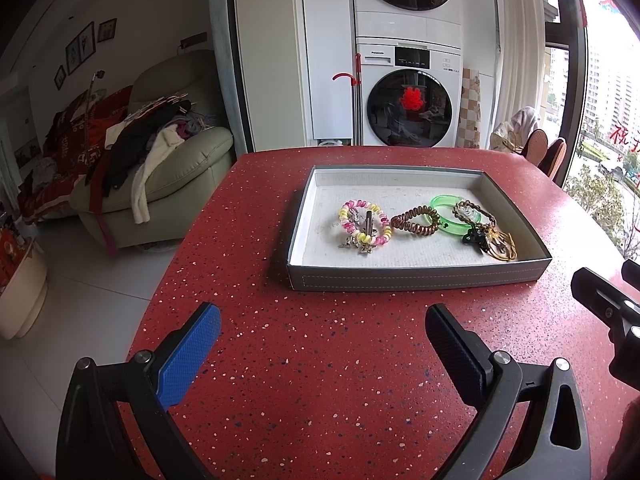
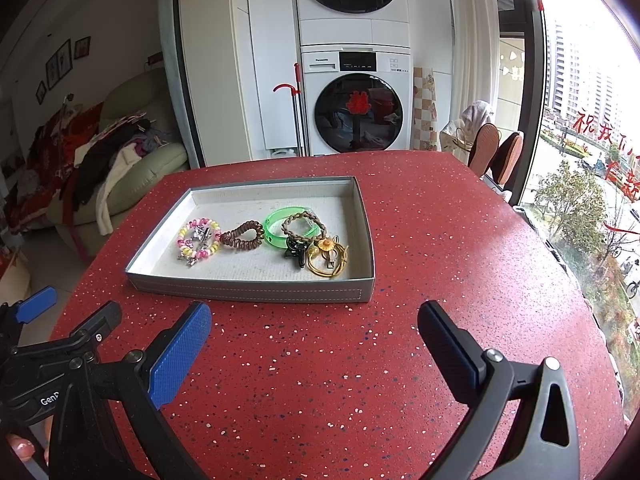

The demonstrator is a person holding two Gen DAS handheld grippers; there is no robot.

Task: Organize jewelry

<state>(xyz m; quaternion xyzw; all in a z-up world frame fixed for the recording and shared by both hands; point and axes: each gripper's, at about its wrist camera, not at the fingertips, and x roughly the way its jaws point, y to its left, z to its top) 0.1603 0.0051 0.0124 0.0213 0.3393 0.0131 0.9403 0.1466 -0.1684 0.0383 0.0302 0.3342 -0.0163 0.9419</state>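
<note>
A grey tray [image 1: 416, 278] [image 2: 248, 292] sits on the red speckled table [image 1: 320, 380] [image 2: 320, 380]. Inside lie a pink-and-yellow coil band [image 1: 364, 226] [image 2: 199, 239] with metal clips, a brown coil band [image 1: 414, 222] [image 2: 242, 238], a green bangle [image 1: 448, 216] [image 2: 280, 228], a braided brown band [image 1: 474, 210] [image 2: 302, 222], a black clip [image 1: 474, 238] [image 2: 296, 252] and a gold piece [image 1: 502, 246] [image 2: 330, 258]. My left gripper [image 1: 324, 344] is open and empty, short of the tray. My right gripper [image 2: 316, 340] is open and empty, also short of the tray.
The right gripper's body shows at the right edge of the left wrist view [image 1: 608, 304]; the left gripper shows at the left edge of the right wrist view [image 2: 36, 308]. Behind the table stand stacked washing machines [image 1: 408, 96], a green sofa with clothes [image 1: 160, 168] and a window [image 2: 580, 140].
</note>
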